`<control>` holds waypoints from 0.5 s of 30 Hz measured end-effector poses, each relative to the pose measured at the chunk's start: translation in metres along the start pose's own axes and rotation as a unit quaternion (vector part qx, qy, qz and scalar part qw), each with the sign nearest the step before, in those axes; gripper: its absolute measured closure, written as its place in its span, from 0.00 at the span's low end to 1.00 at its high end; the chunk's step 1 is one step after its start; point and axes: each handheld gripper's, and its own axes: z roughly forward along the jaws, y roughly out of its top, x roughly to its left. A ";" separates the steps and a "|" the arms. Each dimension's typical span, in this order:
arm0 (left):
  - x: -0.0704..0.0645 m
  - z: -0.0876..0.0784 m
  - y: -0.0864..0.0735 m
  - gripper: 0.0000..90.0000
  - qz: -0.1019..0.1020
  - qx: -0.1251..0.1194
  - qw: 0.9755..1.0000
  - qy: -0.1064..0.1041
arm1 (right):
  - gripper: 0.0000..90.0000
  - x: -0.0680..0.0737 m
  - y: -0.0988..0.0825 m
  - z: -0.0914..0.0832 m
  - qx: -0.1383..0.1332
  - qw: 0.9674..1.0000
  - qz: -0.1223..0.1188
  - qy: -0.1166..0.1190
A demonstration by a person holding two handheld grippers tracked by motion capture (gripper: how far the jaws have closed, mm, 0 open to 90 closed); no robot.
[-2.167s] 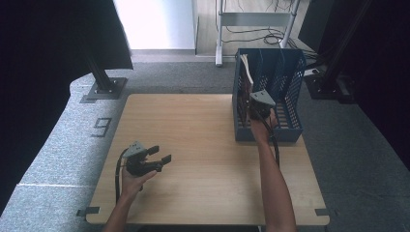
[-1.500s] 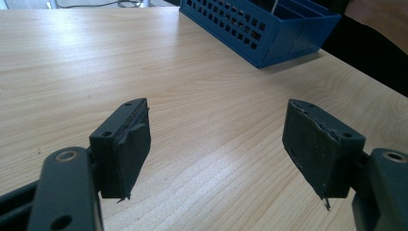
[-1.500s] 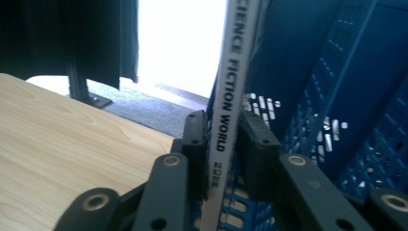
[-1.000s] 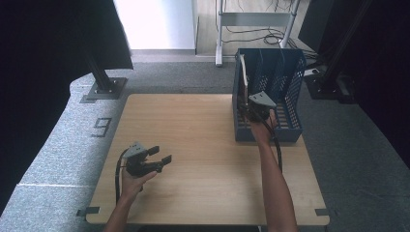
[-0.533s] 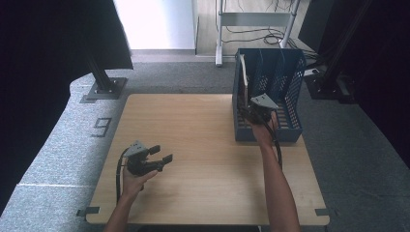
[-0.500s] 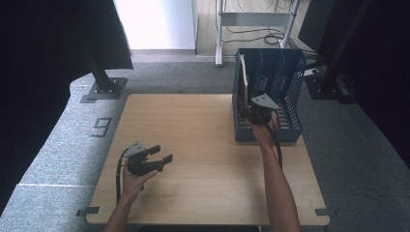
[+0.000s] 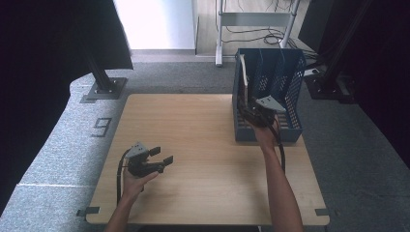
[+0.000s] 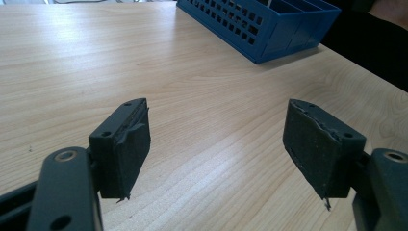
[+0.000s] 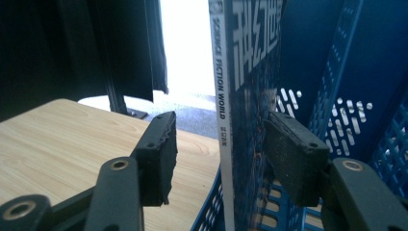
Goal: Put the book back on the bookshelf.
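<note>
Open wooden desk (image 7: 208, 140) stretches between the left claw (image 8: 216, 144) and the blue file rack (image 7: 275, 82) at the far right corner. Inside the rack, an upright magazine (image 9: 245, 96) stands between the right claw's (image 9: 219, 159) parted jaws, perforated walls close behind.

Light pours in from the bright opening (image 7: 155, 21) beyond the table (image 7: 193, 125) — blown out to plain white, and again past my right jaws. Dark curtains (image 7: 58, 43) on both sides go nearly black. The wood is evenly lit, with soft shadows under my hands. My jaw pads (image 8: 129, 144) close to the lens look sharp — the blue rack (image 9: 346, 86) behind sits dim.
</note>
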 end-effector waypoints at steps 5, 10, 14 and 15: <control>-0.002 -0.002 0.000 0.28 0.002 -0.001 1.000 0.000 | 0.48 0.004 -0.002 -0.011 0.003 1.000 0.000 0.006; -0.004 -0.002 -0.002 0.28 0.004 0.001 1.000 0.001 | 0.48 0.007 -0.006 -0.025 0.001 1.000 0.007 0.016; -0.003 -0.002 -0.005 0.27 0.003 0.005 1.000 0.004 | 0.49 0.008 -0.012 -0.039 -0.004 0.999 0.016 0.028; -0.003 -0.002 -0.005 0.28 0.002 0.006 1.000 0.005 | 0.49 0.009 -0.015 -0.043 -0.002 0.999 0.018 0.033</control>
